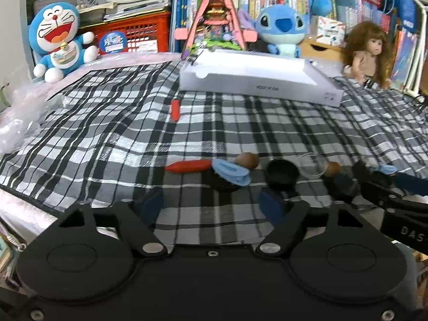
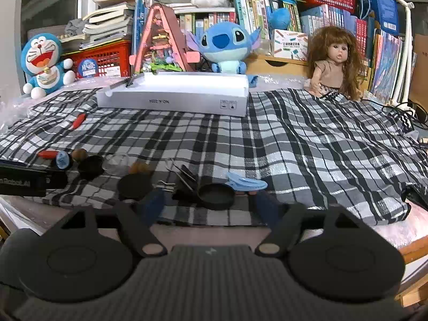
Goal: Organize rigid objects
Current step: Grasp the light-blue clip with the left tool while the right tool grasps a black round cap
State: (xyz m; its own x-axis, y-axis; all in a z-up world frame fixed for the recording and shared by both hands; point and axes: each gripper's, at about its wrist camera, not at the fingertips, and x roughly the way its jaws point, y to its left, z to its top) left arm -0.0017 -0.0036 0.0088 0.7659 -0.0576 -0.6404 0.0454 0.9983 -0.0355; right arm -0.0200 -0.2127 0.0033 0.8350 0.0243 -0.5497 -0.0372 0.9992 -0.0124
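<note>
Small rigid objects lie in a row on the checked cloth near its front edge. In the left wrist view: a red piece (image 1: 188, 166), a blue clip (image 1: 230, 173), a brown ball (image 1: 247, 160), a black lid (image 1: 283, 172). A second red piece (image 1: 175, 110) lies farther back. My left gripper (image 1: 214, 204) is open and empty just short of them. In the right wrist view my right gripper (image 2: 208, 204) is open around a black lid (image 2: 216, 196), beside a blue clip (image 2: 246, 182) and black binder clips (image 2: 186, 180). A white open box (image 2: 174, 95) stands at the back.
Doraemon plush (image 2: 44, 64), Stitch plush (image 2: 227, 46), a doll (image 2: 335, 61) and a pink triangular toy house (image 2: 160, 40) line the back before bookshelves. Clear plastic wrap (image 1: 16, 117) lies at the left. The cloth (image 2: 321, 144) is rumpled on the right.
</note>
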